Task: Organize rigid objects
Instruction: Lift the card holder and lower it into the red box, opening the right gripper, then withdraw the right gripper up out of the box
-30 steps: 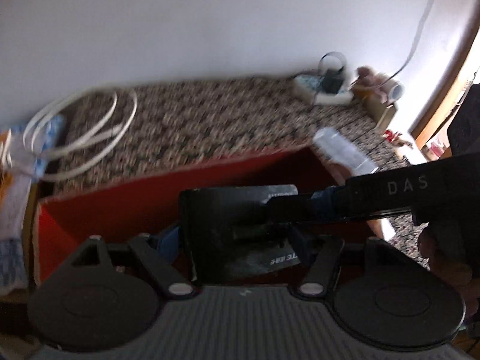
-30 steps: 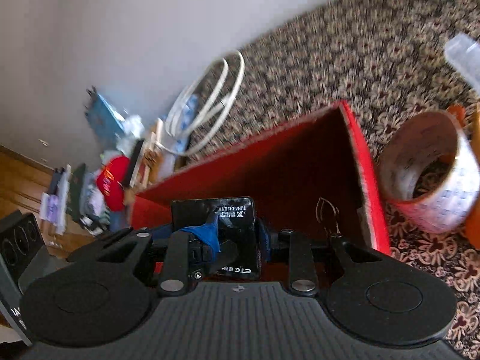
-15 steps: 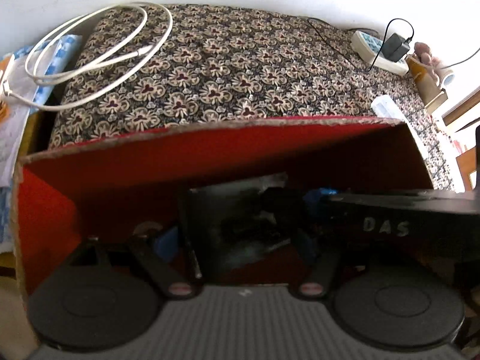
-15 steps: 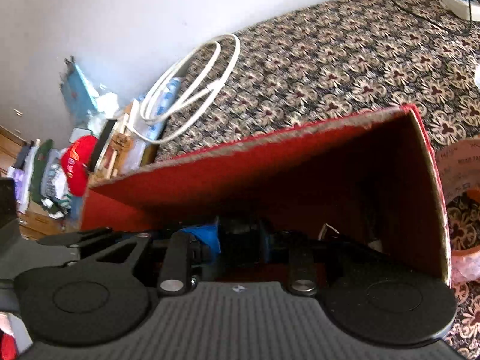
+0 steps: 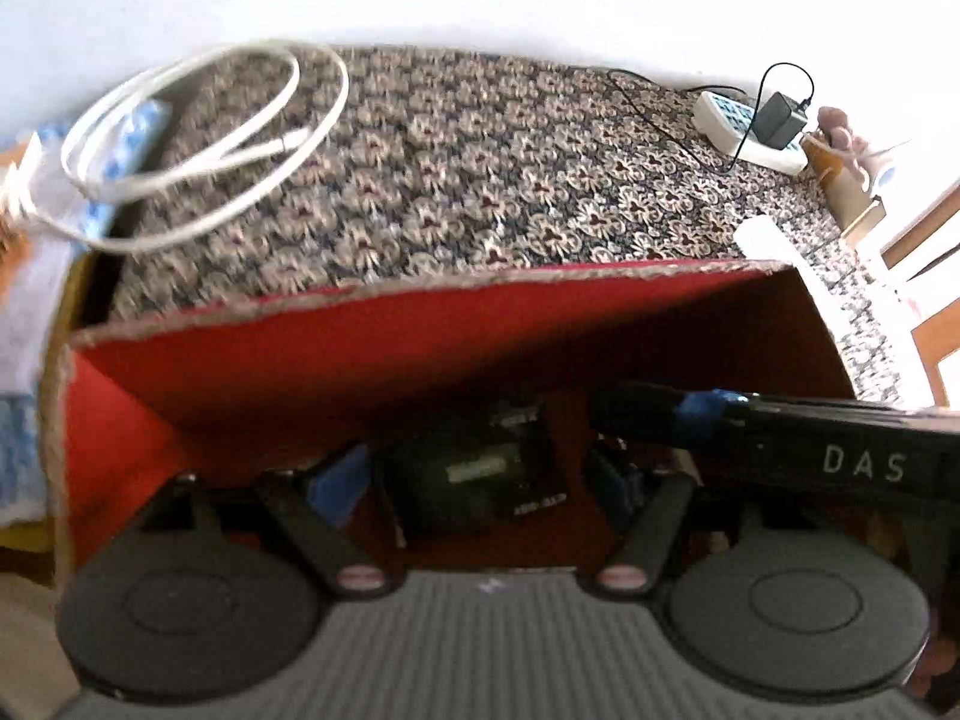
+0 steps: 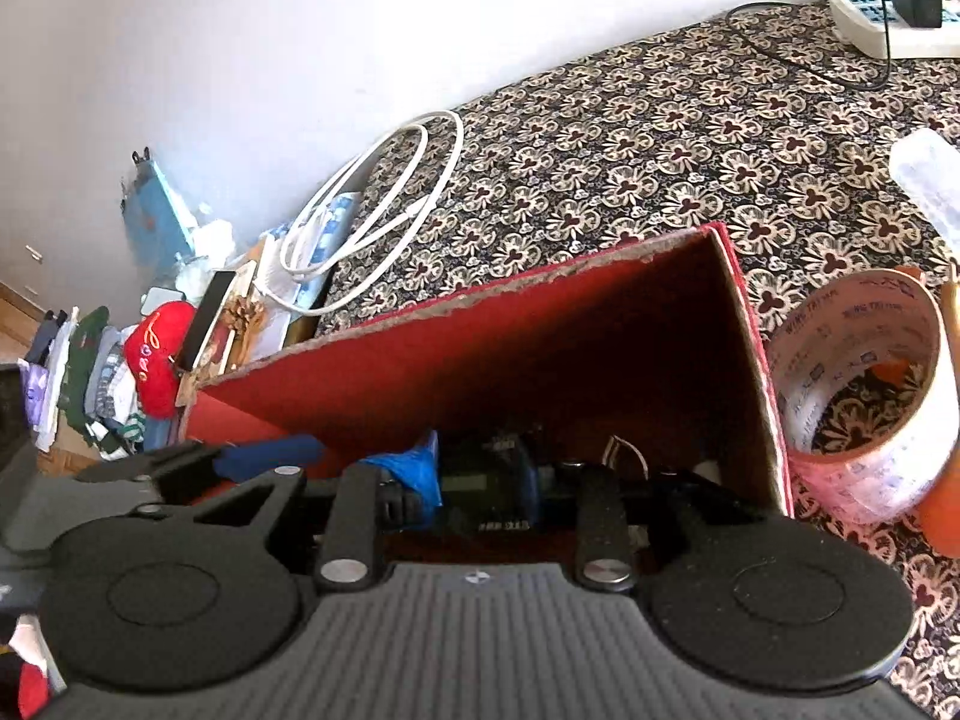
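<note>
A black ETC device (image 5: 468, 480) lies low inside the red cardboard box (image 5: 360, 360), face up. My left gripper (image 5: 480, 477) straddles it with its blue pads a little off both sides. My right gripper reaches in from the right, and one of its fingers (image 5: 660, 414), wrapped in blue tape, meets the device's far right corner. In the right wrist view the device (image 6: 480, 492) sits between the pads of my right gripper (image 6: 477, 474), which looks shut on it. Part of the left gripper (image 6: 240, 462) shows at the left, inside the box (image 6: 510, 300).
The box stands on a flower-patterned cloth (image 5: 480, 180). A coiled white cable (image 5: 198, 138) lies far left and a power strip with an adapter (image 5: 750, 126) far right. A tape roll (image 6: 870, 390) and a clear bottle (image 6: 930, 180) are right of the box. A metal clip (image 6: 624, 450) lies inside.
Both grippers have sunk with the black device from above the rim down into the red box. The device now looks lower between the left pads, with small gaps beside it.
</note>
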The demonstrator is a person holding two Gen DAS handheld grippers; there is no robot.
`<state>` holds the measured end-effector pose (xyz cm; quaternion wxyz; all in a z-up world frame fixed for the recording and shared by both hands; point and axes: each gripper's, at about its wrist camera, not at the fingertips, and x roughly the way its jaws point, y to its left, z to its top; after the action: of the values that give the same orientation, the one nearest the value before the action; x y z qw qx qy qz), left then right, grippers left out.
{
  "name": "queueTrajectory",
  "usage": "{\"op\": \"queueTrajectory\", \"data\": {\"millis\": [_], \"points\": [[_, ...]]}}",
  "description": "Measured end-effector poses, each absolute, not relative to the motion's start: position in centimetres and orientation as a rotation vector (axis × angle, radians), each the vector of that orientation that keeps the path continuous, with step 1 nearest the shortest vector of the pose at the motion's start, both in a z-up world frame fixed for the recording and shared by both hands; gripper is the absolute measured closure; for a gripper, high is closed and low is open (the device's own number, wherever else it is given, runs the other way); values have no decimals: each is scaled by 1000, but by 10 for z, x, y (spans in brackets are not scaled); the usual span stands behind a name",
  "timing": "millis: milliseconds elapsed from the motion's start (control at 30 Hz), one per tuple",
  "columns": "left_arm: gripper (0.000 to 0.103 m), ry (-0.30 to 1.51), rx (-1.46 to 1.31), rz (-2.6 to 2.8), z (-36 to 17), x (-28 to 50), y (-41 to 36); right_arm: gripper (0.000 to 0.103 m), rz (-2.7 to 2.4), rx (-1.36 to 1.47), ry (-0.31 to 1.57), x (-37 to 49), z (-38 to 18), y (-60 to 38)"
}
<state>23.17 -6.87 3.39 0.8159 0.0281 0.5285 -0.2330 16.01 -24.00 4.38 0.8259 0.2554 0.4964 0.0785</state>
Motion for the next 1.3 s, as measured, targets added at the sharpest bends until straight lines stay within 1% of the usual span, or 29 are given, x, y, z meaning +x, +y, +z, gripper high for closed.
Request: {"op": "queueTrajectory", "data": {"millis": [100,200,367,433,567,733,867,1033,1300], "points": [[31,1039,137,-502,44,219,-69,92,161,499,1089,160,44,-233],[30,964,189,-488,54,208,-56,92,209,459,1175,164,39,-224],[30,849,187,-475,74,191,-23,92,276,331,1317,181,22,-191],[30,832,162,-466,80,187,-11,92,285,294,1371,190,14,-179],[30,813,166,-426,85,178,0,92,254,265,1408,207,1,-166],[30,791,176,-391,89,166,8,92,270,370,1291,207,10,-171],[29,783,184,-358,92,159,12,92,286,367,1228,196,20,-172],[27,770,176,-324,101,149,10,92,299,385,1074,173,45,-185],[25,740,233,-232,110,135,-19,91,354,466,887,130,75,-211]]}}
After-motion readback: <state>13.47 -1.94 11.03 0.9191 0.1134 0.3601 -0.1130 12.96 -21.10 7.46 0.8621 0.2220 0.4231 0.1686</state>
